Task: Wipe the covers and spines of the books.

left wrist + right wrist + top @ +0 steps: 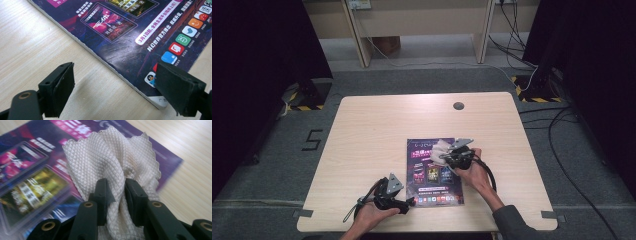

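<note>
The cloth (110, 162) is a cream-white rag with a fine diamond-grid weave and a small scalloped edge, bunched into soft folds where the right gripper (119, 195) pinches it; both black jaws are clenched on the gathered fabric, which fans out beyond them. In the high view the cloth (439, 149) rests on the upper right part of a magazine (433, 172), held there by the right gripper (447, 156). The magazine lies flat near the middle of the wooden table (372, 130), its glossy dark purple cover printed with pink headings, picture panels and a row of small coloured app icons near its lower edge. The left gripper (412, 202) sits at the magazine's lower left corner, and in its own view its jaws stand wide apart and released, one over bare wood, the other over the corner of the magazine (130, 37), grasping nothing. A dark round hole (458, 105) is set in the table's far edge.
</note>
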A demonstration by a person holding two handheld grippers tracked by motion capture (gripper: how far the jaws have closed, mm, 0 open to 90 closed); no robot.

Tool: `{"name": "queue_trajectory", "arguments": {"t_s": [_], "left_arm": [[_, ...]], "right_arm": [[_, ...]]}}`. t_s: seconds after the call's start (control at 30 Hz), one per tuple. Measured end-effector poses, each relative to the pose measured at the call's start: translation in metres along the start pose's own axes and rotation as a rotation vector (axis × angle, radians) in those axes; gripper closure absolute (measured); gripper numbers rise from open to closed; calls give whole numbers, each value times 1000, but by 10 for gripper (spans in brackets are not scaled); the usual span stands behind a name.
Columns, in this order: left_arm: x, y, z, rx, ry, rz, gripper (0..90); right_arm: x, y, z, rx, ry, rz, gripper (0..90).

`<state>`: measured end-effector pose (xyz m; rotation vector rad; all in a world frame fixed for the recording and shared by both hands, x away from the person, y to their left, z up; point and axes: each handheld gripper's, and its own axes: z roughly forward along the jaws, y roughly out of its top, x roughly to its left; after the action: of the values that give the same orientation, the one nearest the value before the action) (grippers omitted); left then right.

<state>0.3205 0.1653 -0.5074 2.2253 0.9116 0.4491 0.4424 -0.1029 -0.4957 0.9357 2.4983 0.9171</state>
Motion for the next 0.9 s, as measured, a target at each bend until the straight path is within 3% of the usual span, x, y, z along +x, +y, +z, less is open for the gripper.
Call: {"name": "queue_trajectory", "arguments": {"t_s": [0.33, 0.47, 0.6, 0.77, 0.9], "left_arm": [[0, 0, 0, -2, 1, 1, 153], [0, 0, 0, 0, 1, 4, 153], [0, 0, -1, 0, 2, 8, 153], [0, 0, -1, -5, -4, 12, 153], [-2, 0, -3, -15, -5, 32, 160]], "right_arm": [[56, 33, 27, -15, 103, -95, 726], [69, 38, 31, -18, 133, -111, 725], [65, 35, 31, -31, 154, -96, 723], [57, 30, 26, -26, 147, -86, 723], [33, 15, 13, -14, 100, -43, 723]]}}
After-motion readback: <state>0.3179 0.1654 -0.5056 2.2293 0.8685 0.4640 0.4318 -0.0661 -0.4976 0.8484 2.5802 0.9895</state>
